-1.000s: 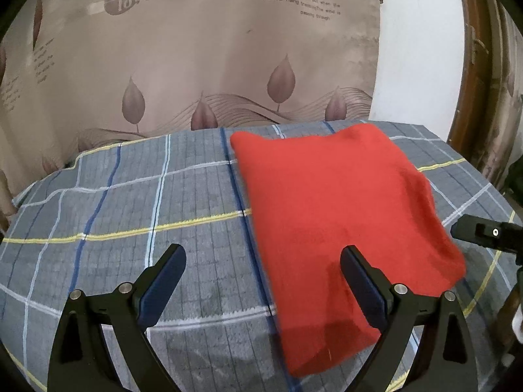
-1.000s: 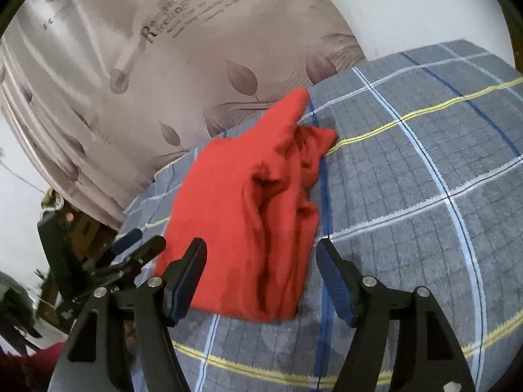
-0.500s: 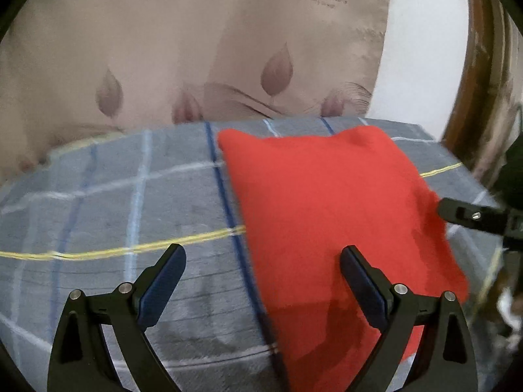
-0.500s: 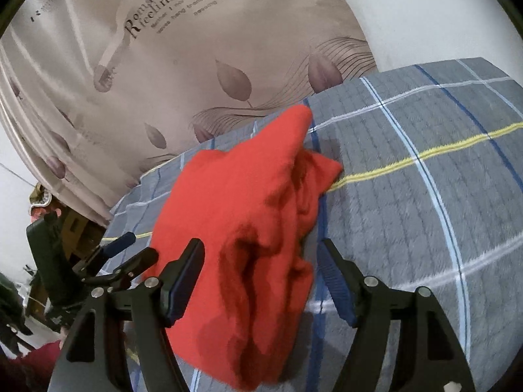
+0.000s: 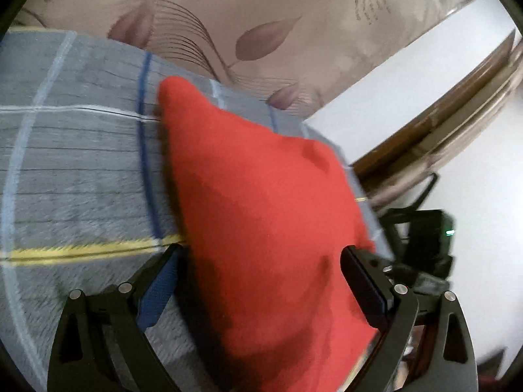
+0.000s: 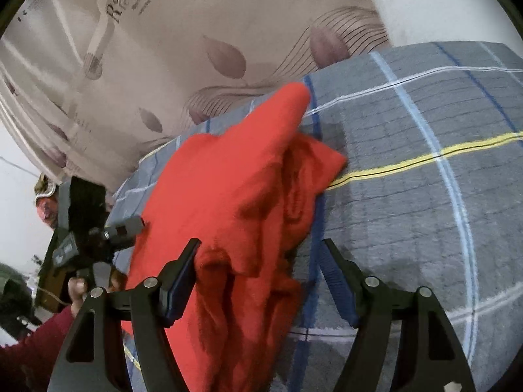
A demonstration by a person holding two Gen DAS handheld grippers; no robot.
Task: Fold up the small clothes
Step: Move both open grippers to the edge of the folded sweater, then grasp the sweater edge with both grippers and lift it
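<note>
Left wrist: left tool apart, red garment between; right tool likewise apart.

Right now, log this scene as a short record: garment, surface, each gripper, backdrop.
garment: red garment, partly folded, bunched along one side
surface: grey plaid cloth with blue, white and yellow lines
left gripper: jaws open, garment's near end between them, not pinched
right gripper: jaws open over the bunched edge
backdrop: beige curtain with a leaf print
</note>
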